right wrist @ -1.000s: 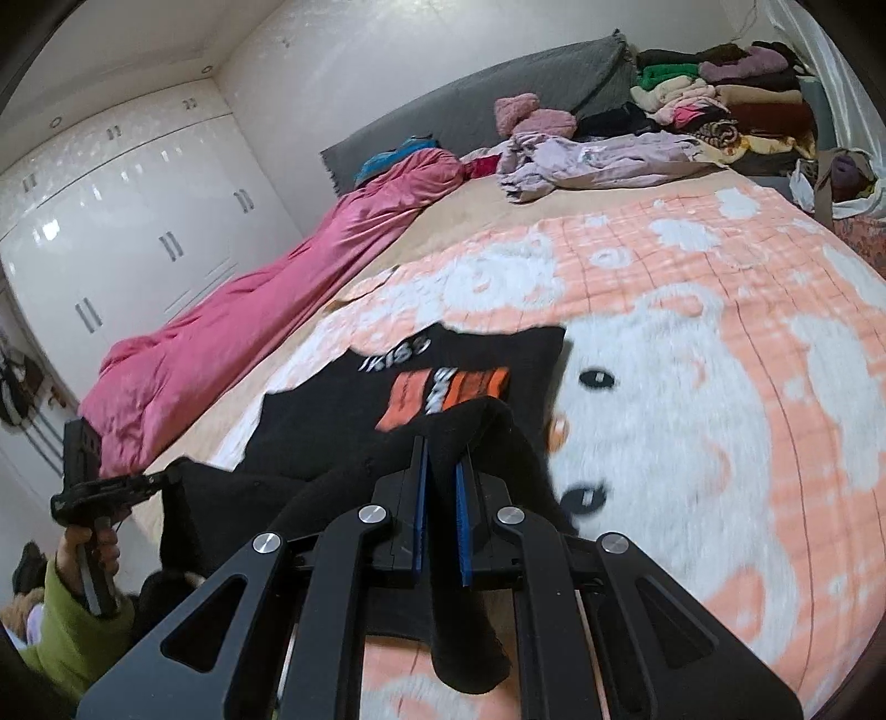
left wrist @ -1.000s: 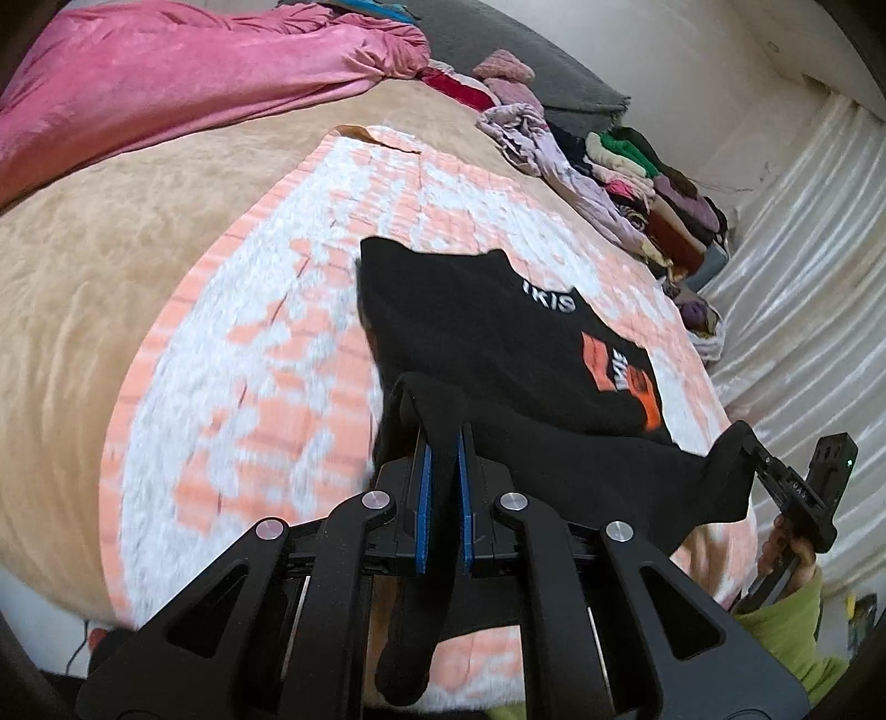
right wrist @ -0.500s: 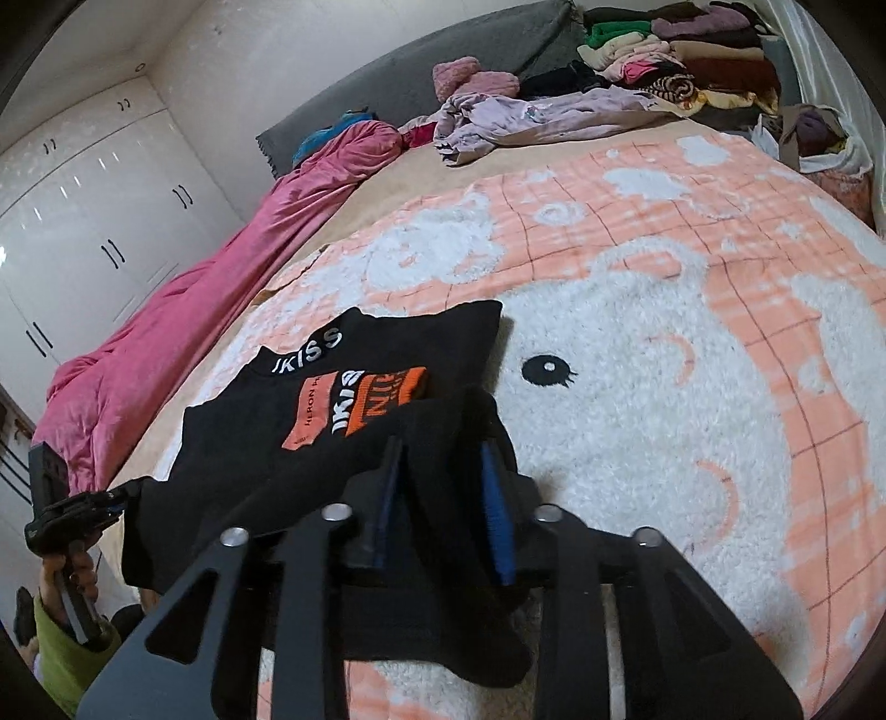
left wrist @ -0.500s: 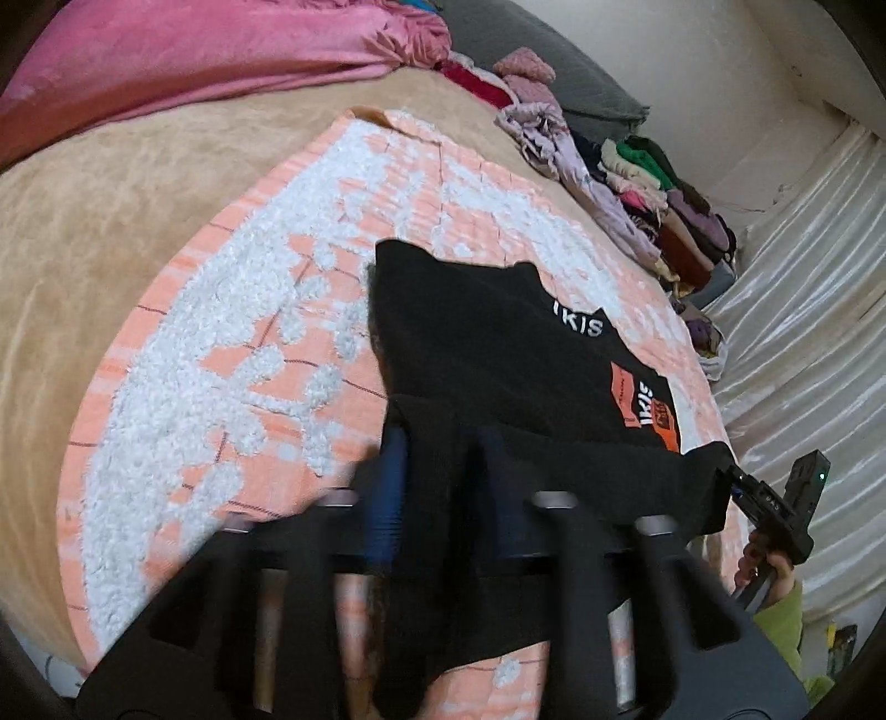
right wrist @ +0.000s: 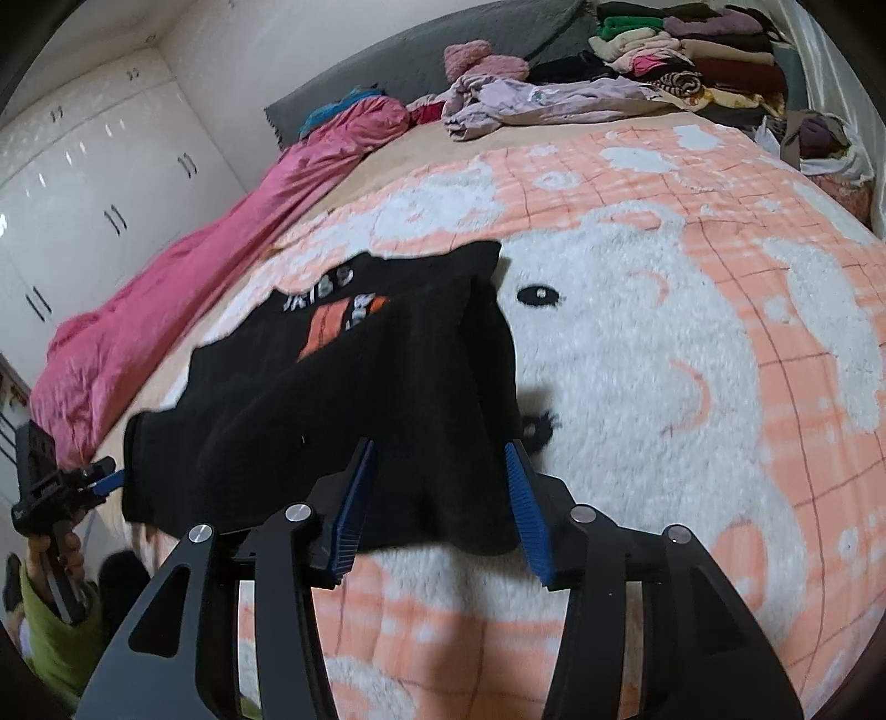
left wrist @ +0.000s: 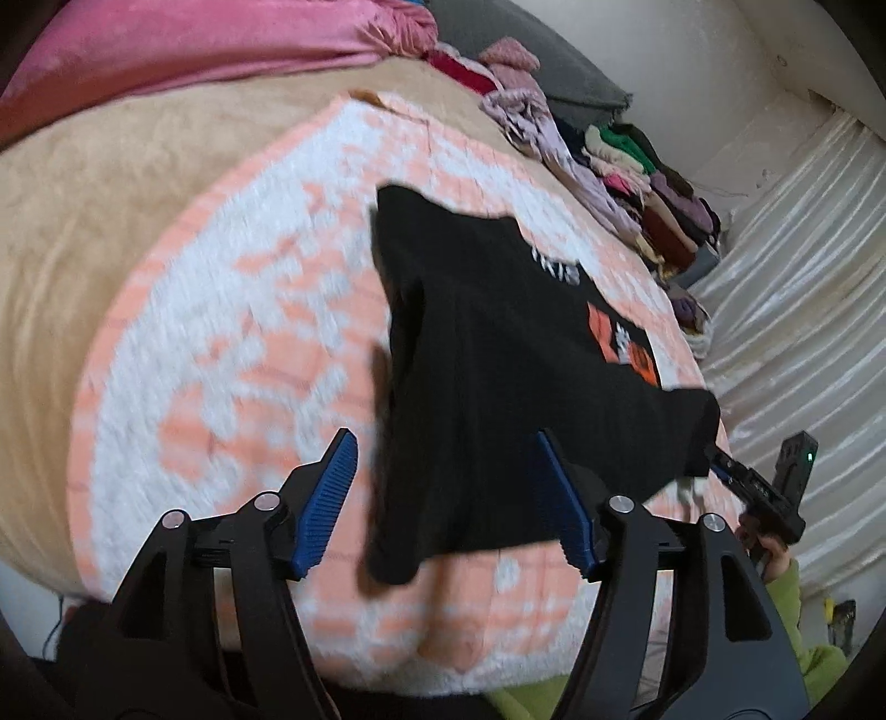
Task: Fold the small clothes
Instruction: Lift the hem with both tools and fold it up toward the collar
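A small black shirt (left wrist: pixel 498 354) with an orange and white print lies on the peach and white blanket (left wrist: pixel 232 343), its lower part folded up over the print. My left gripper (left wrist: pixel 448 459) is open, its blue pads either side of the shirt's near corner. The shirt also shows in the right wrist view (right wrist: pixel 343 399). My right gripper (right wrist: pixel 440 476) is open over the shirt's other near corner. Each gripper shows small in the other's view, the right gripper (left wrist: pixel 720 471) and the left gripper (right wrist: pixel 108 479).
A pink quilt (right wrist: pixel 183 288) lies along the bed's left side. A pile of loose and folded clothes (right wrist: pixel 664 61) sits at the head of the bed by a grey pillow (right wrist: pixel 443 39). White wardrobes (right wrist: pixel 83 183) stand at the left, a curtain (left wrist: pixel 803 288) at the right.
Both grippers were shut on the shirt's lower corners and carried them forward over the shirt. Both have now opened and let the fabric go.
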Tool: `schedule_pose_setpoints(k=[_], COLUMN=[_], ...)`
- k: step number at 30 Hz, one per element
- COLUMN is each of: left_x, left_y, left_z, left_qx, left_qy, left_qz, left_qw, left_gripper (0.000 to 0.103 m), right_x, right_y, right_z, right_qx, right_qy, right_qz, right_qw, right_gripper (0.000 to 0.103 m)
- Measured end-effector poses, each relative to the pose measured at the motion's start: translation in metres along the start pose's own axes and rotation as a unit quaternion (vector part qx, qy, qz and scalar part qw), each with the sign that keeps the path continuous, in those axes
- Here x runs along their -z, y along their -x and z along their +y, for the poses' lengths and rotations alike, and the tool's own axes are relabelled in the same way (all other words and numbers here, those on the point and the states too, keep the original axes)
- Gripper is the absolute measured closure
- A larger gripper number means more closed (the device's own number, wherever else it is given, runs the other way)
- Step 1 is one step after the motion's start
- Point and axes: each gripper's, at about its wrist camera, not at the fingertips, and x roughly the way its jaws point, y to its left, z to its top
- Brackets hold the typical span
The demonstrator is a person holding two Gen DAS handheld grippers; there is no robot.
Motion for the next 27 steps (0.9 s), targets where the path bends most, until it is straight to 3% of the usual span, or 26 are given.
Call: schedule_pose_setpoints(k=[3, 6, 10, 15, 20, 23, 27], left_x=[0.009, 0.016, 0.023, 0.025, 0.011, -0.007, -0.043], left_y=[-0.008, -0.018, -0.026, -0.01, 0.011, 0.025, 0.032], left_z=[-0.001, -0.006, -0.012, -0.023, -0.03, -0.033, -0.032], left_qx=[-0.011, -0.024, -0.045, -0.046, -0.007, 0.017, 0.037], left_qy=[-0.004, -0.014, -0.03, -0.052, -0.044, -0.034, -0.007], left_qz=[0.014, 0.029, 0.039, 0.022, -0.007, -0.029, -0.055], left_qw=[0.9998, 0.9992, 0.9977, 0.9974, 0.999, 0.9988, 0.9978], left_gripper=[0.044, 0.046, 0.096, 0.098, 0.099, 0.099, 0.099], right_x=[0.003, 0.005, 0.011, 0.015, 0.007, -0.014, -0.051], right_y=[0.001, 0.002, 0.003, 0.008, 0.024, 0.037, 0.039], right_z=[-0.002, -0.004, -0.004, -0.007, -0.008, -0.006, -0.003], right_qx=[-0.007, -0.004, 0.001, -0.021, -0.093, -0.137, -0.157], right_qy=[-0.003, 0.001, 0.017, 0.014, -0.021, -0.033, -0.037], right_qz=[0.002, 0.004, 0.012, 0.014, -0.008, -0.042, -0.077], right_qw=[1.0, 1.0, 1.0, 1.0, 0.995, 0.989, 0.984], right_gripper=[0.058, 0.07, 0.085, 0.092, 0.093, 0.093, 0.093])
